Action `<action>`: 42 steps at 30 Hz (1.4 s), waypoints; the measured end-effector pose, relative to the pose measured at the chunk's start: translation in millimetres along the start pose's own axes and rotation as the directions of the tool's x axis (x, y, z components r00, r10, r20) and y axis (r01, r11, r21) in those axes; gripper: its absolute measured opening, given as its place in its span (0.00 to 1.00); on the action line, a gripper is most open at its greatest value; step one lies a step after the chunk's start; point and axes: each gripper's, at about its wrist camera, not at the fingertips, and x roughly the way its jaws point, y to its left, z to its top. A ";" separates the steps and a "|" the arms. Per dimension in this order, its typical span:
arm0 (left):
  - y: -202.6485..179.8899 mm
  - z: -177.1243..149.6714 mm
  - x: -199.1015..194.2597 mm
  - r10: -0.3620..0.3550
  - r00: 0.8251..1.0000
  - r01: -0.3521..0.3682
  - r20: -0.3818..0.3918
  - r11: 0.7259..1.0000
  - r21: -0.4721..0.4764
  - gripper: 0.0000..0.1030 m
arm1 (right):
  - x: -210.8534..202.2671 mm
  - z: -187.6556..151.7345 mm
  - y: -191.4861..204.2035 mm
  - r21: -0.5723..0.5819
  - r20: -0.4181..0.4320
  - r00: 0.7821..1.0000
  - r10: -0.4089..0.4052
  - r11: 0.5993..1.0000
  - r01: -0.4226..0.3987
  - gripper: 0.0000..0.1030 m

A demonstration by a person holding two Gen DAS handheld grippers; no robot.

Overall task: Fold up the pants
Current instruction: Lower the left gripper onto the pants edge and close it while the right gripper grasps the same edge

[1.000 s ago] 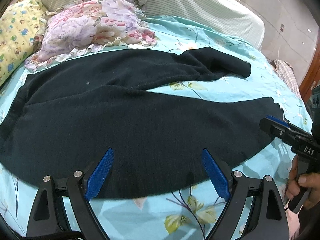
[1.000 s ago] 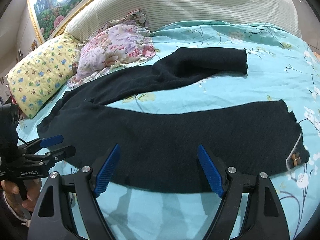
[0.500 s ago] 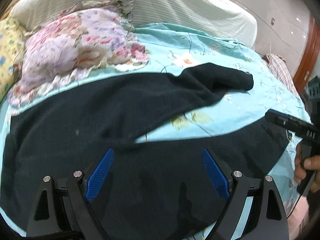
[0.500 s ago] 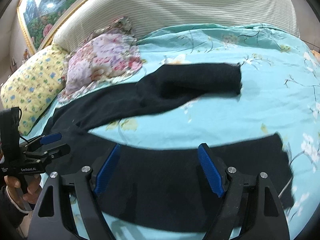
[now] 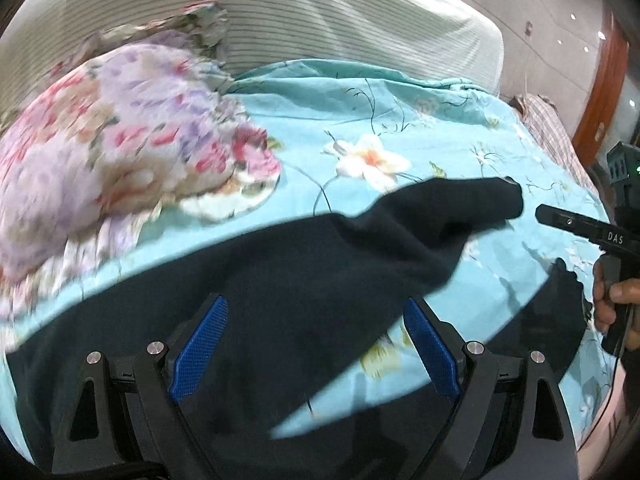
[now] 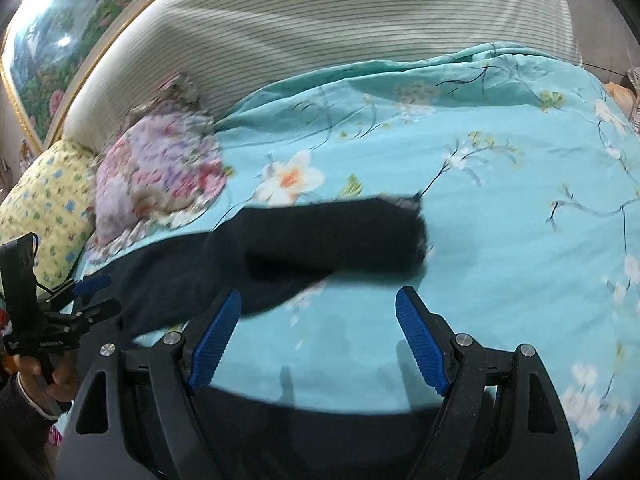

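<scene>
Black pants [image 5: 304, 280] lie spread on a turquoise floral bedsheet [image 5: 360, 112], legs pointing right; the far leg's cuff [image 5: 500, 200] lies mid-right. My left gripper [image 5: 316, 344] is open and empty, above the upper part of the pants. My right gripper [image 6: 318, 336] is open and empty, above the sheet between the two legs, just short of the far leg [image 6: 336, 236]. The near leg [image 6: 340, 432] passes under it. Each gripper shows in the other's view: the right one [image 5: 580, 228] and the left one [image 6: 88, 300].
A floral pillow [image 5: 112, 152] lies at the back left and a yellow patterned pillow [image 6: 44, 208] further left. A striped headboard [image 6: 340, 36] runs behind. The bed's right edge [image 5: 600, 380] drops off near the person's hand.
Both grippers have moved forward over the pants toward the far leg. Both stay open and empty. The pants have not moved.
</scene>
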 end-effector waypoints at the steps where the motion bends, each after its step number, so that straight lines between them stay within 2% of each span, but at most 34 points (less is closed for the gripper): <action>1: 1.4 8.3 7.5 -0.005 1.000 0.005 -0.007 1.000 0.022 0.88 | 2.7 5.0 -3.0 -0.001 0.000 1.000 -0.007 1.000 0.007 0.78; 7: 4.4 36.3 50.1 -0.023 0.997 0.032 -0.074 0.992 0.126 0.88 | 19.6 33.0 -28.2 0.046 -0.022 1.000 -0.019 0.999 0.020 0.78; 13: 16.1 58.7 88.4 -0.038 0.994 0.052 -0.106 0.991 0.127 0.88 | 35.1 49.8 -43.3 0.084 -0.052 0.999 -0.009 0.996 0.013 0.78; 17: 18.7 70.0 110.3 -0.049 0.986 0.073 -0.159 0.985 0.153 0.88 | 44.8 57.7 -44.4 0.076 -0.067 0.998 0.000 0.997 0.005 0.78; 19: 18.9 73.6 122.4 -0.079 0.974 0.116 -0.213 0.979 0.166 0.87 | 51.2 60.6 -44.6 0.075 -0.083 0.997 0.002 0.997 0.004 0.78; 21: 19.6 73.6 132.9 -0.100 0.958 0.147 -0.268 0.976 0.158 0.81 | 56.1 61.9 -44.5 0.076 -0.095 0.995 0.005 0.997 0.002 0.75; 23: 16.3 70.1 140.5 -0.129 0.937 0.190 -0.323 0.968 0.164 0.75 | 60.4 62.6 -43.4 0.064 -0.111 0.994 0.001 0.998 0.007 0.62; 25: 8.1 65.8 138.5 -0.106 0.940 0.185 -0.325 0.957 0.224 0.69 | 63.7 62.8 -40.7 0.039 -0.127 0.992 -0.023 0.999 0.028 0.39; 26: 2.4 62.5 135.5 -0.104 0.939 0.194 -0.328 0.947 0.255 0.57 | 64.3 62.8 -39.5 0.024 -0.131 0.991 -0.038 0.999 0.041 0.33; 27: -1.8 60.1 132.0 -0.105 0.938 0.202 -0.331 0.941 0.273 0.42 | 64.1 62.8 -38.4 0.009 -0.132 0.990 -0.048 0.999 0.050 0.18; 28: -5.0 58.1 128.2 -0.098 0.940 0.198 -0.328 0.937 0.287 0.33 | 62.3 62.7 -37.4 -0.006 -0.130 0.990 -0.059 0.998 0.058 0.12; 29: -9.7 55.3 122.2 -0.074 0.948 0.173 -0.309 0.936 0.308 0.16 | 60.0 62.7 -37.2 -0.011 -0.126 0.990 -0.061 0.998 0.060 0.11; 30: -11.2 52.8 116.8 -0.059 0.954 0.156 -0.295 0.935 0.317 0.11 | 56.7 62.6 -37.2 -0.015 -0.120 0.991 -0.061 0.998 0.059 0.09; 34: -9.2 42.6 90.0 -0.062 0.967 0.135 -0.248 0.948 0.289 0.06 | 35.7 60.0 -34.6 -0.048 -0.084 0.994 -0.074 0.996 0.070 0.08; 36: -7.1 35.9 66.7 -0.090 0.973 0.144 -0.211 0.955 0.258 0.06 | 25.0 57.4 -34.8 -0.058 -0.069 0.995 -0.074 0.996 0.070 0.08; 42: -17.2 7.0 4.8 -0.145 0.977 0.174 -0.157 0.966 0.193 0.06 | -7.8 42.1 -39.5 -0.074 -0.036 0.998 -0.049 0.996 0.046 0.07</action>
